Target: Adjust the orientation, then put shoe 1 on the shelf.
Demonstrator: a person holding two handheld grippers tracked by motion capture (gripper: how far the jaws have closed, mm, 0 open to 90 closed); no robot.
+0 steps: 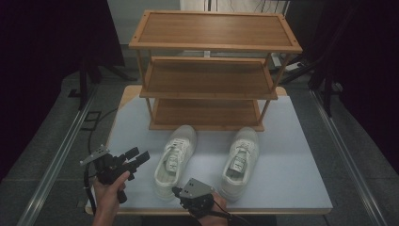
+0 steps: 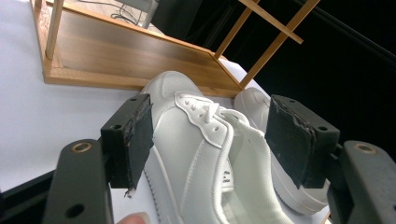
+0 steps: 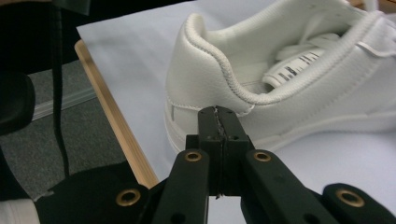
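Table point(image 1: 291, 155): pale top, wooden rack point(image 1: 211, 70) set at far edge.
Shoes: white pair placed just in front of rack; left shoe point(image 1: 176, 157) & right shoe point(image 1: 241, 160) apart.
Left gripper point(image 1: 137, 157): jaws spread, left of left shoe.
Right gripper point(image 3: 218, 119): jaws pressed together, nothing held, near a heel.

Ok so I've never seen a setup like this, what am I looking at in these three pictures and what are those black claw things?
A person holds two hand-operated grippers. The high view looks down on a table with a wooden shoe rack and two white sneakers, left one and right one. The other two pictures come from cameras riding on each gripper. The left gripper is open, aimed at the left sneaker. The right gripper is shut on nothing, near a sneaker's heel. Nothing is held.
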